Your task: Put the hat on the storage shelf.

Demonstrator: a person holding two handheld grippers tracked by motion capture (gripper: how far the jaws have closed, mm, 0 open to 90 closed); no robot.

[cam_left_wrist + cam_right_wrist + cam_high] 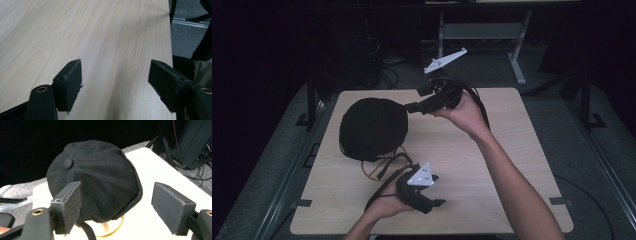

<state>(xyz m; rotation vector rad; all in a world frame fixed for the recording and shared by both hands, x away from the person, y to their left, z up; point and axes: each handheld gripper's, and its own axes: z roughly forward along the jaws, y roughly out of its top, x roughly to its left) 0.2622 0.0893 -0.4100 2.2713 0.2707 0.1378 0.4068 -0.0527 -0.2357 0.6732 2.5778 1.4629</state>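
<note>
A black cap [372,127] with a top button sits on a gold wire stand [374,170] at the left middle of the light wooden table [502,150]. My right gripper [412,106] is held above the table's far side, just right of the cap and pointing at it. In the right gripper view its jaws [117,187] stand open, with the cap [100,175] and the gold stand [112,231] close ahead. My left gripper [438,190] hovers near the front edge, right of the stand. It is open over bare wood [75,30], with nothing between its fingers [116,67].
A dark strap or cable [382,187] trails on the table from the stand toward my left hand. Behind the table stand a grey desk frame [517,55] and floor cables [387,75]. Black equipment [197,140] stands beyond the table's far corner. The table's right edge [171,37] is close.
</note>
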